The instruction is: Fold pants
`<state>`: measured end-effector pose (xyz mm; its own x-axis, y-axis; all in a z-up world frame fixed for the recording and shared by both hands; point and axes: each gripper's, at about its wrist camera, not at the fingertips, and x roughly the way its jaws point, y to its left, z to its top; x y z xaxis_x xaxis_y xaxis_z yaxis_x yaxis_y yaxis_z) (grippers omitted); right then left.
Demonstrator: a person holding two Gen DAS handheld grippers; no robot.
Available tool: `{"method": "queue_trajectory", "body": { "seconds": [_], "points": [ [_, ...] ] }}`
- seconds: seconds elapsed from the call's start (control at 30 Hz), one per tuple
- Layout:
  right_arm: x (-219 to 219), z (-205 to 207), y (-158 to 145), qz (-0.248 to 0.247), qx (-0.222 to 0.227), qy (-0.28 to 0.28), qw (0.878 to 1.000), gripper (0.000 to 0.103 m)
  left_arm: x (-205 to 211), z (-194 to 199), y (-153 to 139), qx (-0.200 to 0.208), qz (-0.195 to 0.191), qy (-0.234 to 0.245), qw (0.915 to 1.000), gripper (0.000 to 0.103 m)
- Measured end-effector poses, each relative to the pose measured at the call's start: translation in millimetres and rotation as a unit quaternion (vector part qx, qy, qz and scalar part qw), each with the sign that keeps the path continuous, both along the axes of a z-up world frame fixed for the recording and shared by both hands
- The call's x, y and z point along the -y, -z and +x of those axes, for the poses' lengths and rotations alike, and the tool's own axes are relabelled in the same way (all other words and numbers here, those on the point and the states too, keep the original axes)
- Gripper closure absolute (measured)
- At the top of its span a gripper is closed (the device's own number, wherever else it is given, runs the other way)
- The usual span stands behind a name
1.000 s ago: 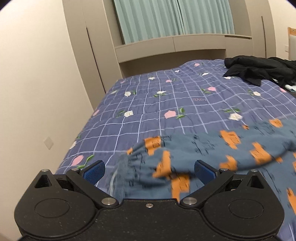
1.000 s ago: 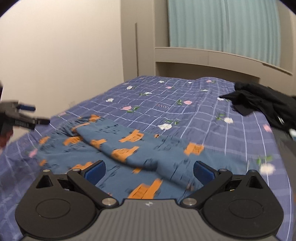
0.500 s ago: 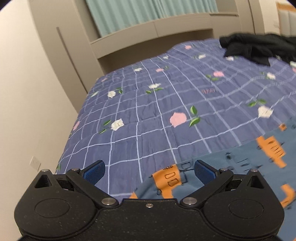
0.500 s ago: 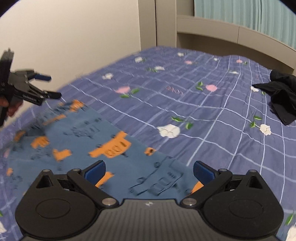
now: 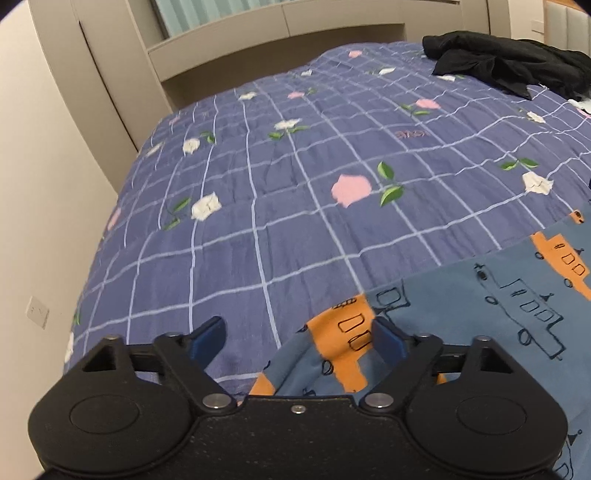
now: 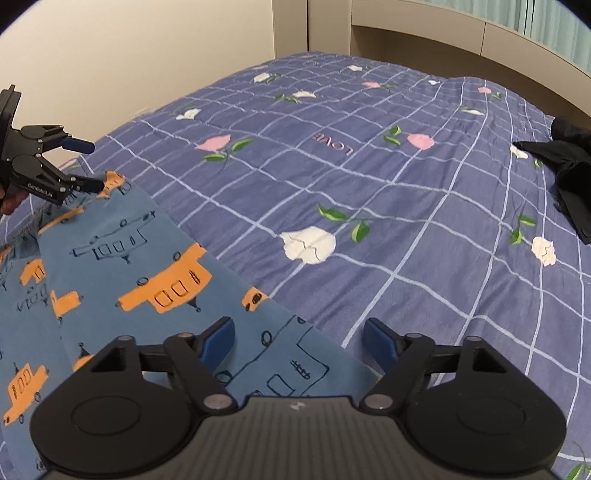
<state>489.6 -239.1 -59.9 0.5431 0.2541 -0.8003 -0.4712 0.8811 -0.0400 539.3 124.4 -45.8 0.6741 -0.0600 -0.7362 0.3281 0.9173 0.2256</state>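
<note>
Blue pants with an orange vehicle print (image 6: 110, 266) lie spread flat on the bed. In the left wrist view the pants (image 5: 498, 295) fill the lower right, with their corner between my fingers. My left gripper (image 5: 299, 336) is open over that corner; it also shows in the right wrist view (image 6: 85, 166) at the far left, open at the waistband end. My right gripper (image 6: 299, 339) is open, low over the other end's edge of the pants.
The bed has a purple checked cover with flowers (image 5: 295, 184). A heap of black clothes (image 5: 509, 62) lies at the far right, also seen in the right wrist view (image 6: 569, 173). A beige headboard shelf (image 5: 277, 33) and a wall (image 5: 44, 184) bound the bed.
The rumpled pants have been laid out flat. Both grippers have dropped low over the bed, each staying open at an end of the pants.
</note>
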Motion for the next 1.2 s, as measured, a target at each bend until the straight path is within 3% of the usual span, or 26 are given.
{"method": "queue_trajectory", "body": {
  "seconds": [0.1,0.17,0.23,0.33,0.43,0.53,0.77,1.0,1.2],
  "points": [
    [2,0,4,-0.003,0.0,0.005,1.0,0.04,-2,4,4,-0.01,-0.008,-0.005,0.9999,0.033],
    [3,-1,4,-0.002,0.004,0.009,1.0,0.049,-2,6,7,-0.021,-0.013,-0.004,0.9997,0.056],
    [5,-2,3,0.001,0.008,0.01,1.0,0.068,1,8,9,-0.034,-0.018,0.002,0.9993,0.07],
    [5,-6,1,-0.002,0.007,-0.001,1.0,0.082,6,5,11,-0.037,-0.015,0.007,0.9992,0.088],
    [3,-10,1,-0.01,0.008,-0.008,1.0,0.093,12,1,11,-0.033,-0.008,0.004,0.9994,0.098],
    [1,-16,-2,-0.015,0.014,-0.008,1.0,0.099,14,-6,4,-0.016,-0.007,-0.003,0.9999,0.1],
    [0,-50,-34,-0.007,0.074,-0.009,0.997,0.1,10,-44,-33,0.058,-0.035,-0.005,0.9977,0.1],
    [-4,-119,-74,0.012,0.131,-0.02,0.991,0.1,-1,-116,-70,0.126,-0.071,0.005,0.9895,0.1],
    [-9,-182,-93,0.024,0.159,-0.035,0.986,0.1,-16,-175,-81,0.146,-0.085,0.014,0.9855,0.1]
  ]
}}
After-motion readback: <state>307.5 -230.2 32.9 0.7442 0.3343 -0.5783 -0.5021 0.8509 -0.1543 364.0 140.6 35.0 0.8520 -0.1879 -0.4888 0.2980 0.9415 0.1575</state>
